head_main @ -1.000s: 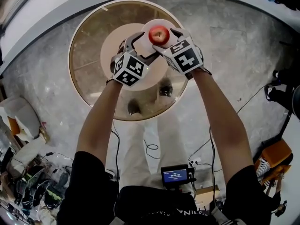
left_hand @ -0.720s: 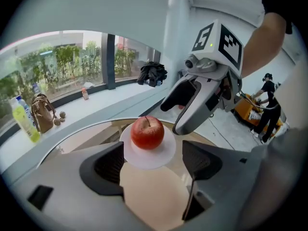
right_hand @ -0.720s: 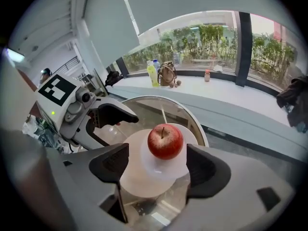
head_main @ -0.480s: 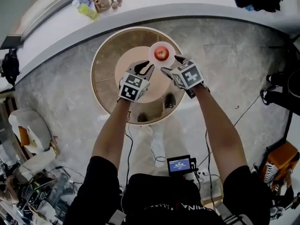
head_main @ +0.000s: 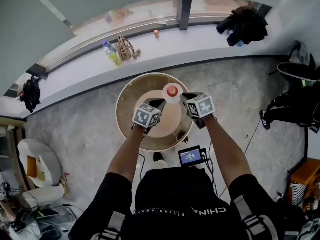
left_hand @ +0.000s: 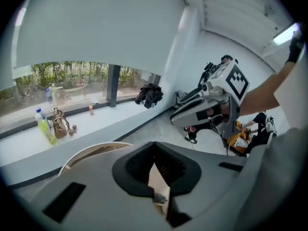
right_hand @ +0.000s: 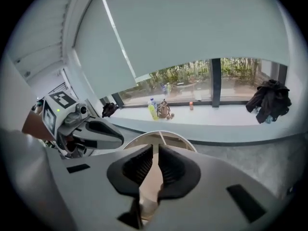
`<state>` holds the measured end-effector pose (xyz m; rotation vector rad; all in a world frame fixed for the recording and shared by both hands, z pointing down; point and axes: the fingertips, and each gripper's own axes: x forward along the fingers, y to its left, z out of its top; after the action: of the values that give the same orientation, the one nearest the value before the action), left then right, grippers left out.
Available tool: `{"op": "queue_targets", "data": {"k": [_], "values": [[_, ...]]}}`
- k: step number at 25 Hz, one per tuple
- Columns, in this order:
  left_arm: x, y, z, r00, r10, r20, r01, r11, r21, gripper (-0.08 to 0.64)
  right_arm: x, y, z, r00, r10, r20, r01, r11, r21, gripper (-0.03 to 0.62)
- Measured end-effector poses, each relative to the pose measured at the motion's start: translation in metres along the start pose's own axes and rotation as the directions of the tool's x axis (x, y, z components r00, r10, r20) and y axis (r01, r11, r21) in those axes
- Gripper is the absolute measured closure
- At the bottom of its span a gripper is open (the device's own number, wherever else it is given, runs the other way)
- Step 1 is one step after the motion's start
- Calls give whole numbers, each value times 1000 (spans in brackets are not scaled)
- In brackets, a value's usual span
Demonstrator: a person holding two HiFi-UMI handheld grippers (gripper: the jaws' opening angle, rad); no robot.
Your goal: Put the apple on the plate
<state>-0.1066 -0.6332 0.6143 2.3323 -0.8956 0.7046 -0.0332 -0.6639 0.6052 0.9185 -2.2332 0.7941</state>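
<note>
The red apple (head_main: 172,90) rests on a small white plate (head_main: 167,94) at the far right of the round wooden table (head_main: 135,91). Both grippers hang high above the table on its near side, side by side and apart from the apple. My left gripper (head_main: 157,103) is shut with nothing between its fingers; its jaws (left_hand: 155,154) meet over the table top. My right gripper (head_main: 186,97) is closing, its jaws (right_hand: 155,159) down to a thin slit with nothing in it. Each gripper view also shows the other gripper: the right one (left_hand: 211,105) and the left one (right_hand: 82,129).
A long white window ledge (head_main: 90,69) behind the table carries bottles (head_main: 111,52), a small bag (head_main: 125,48) and dark clothing (head_main: 244,24). A small screen (head_main: 190,157) sits by the person's waist. A white chair (head_main: 35,169) stands at left, dark bags (head_main: 295,106) at right.
Both grippers have lifted well up and back from the plate, so the table looks much smaller. Their jaws, open a second ago, have closed. The apple stays on the plate.
</note>
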Motion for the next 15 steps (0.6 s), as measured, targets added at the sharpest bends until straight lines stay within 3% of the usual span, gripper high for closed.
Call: {"op": "queue_targets", "data": {"k": [6,15], "values": [[-62,-40,35,987,-51,155,63,995,-79,541,-58,41,7,999,-30,28,33,993,-110,557],[-133,-58,15,966,-66,250,75,997,-27,541,-87,97,6,995,-83,58,90,986,-142,560]]}}
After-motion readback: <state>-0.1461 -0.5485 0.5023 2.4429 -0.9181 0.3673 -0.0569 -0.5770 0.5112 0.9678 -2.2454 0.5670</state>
